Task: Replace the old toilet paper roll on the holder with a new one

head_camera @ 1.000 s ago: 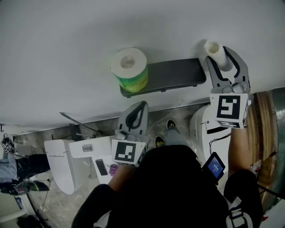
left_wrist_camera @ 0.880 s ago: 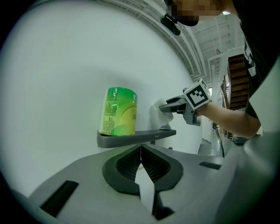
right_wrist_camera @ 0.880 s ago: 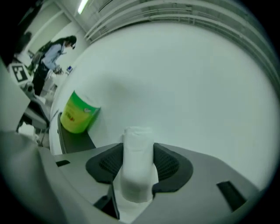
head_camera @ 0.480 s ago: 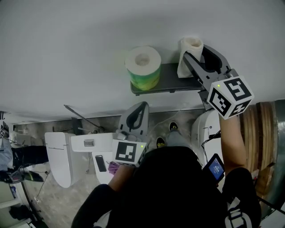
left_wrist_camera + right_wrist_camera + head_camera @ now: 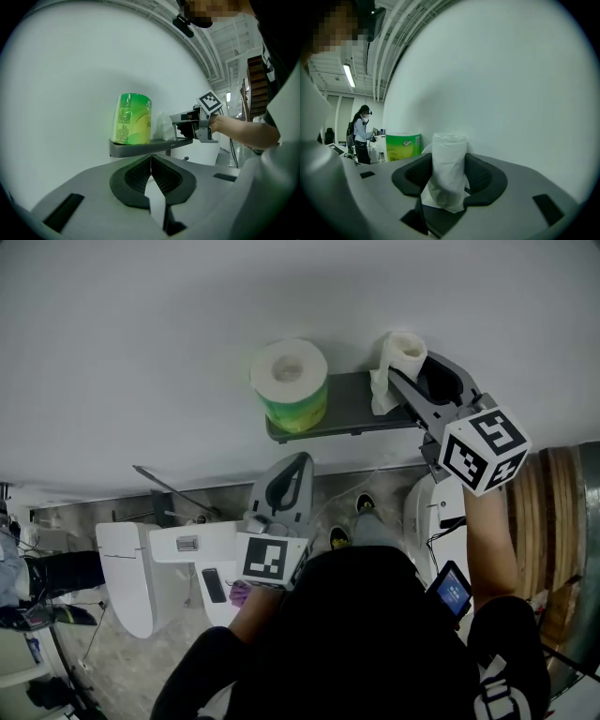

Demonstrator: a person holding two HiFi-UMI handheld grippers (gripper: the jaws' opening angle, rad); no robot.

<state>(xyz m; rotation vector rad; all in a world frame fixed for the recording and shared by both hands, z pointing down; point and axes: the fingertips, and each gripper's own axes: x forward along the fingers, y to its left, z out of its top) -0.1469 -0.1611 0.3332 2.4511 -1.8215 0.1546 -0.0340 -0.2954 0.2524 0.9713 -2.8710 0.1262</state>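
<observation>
Head view: right gripper (image 5: 405, 381) clamps the thin old roll (image 5: 401, 352) at the shelf's (image 5: 352, 404) right end, new green roll (image 5: 289, 381) stands at its left end, left gripper (image 5: 292, 465) closed and empty below — the soft, squashed paper may slip free and topple off the edge.

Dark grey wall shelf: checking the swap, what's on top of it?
A green-wrapped paper roll stands at its left end. Over the right end, the right claw grips a thin white roll; its contact with the shelf is covered.
</observation>
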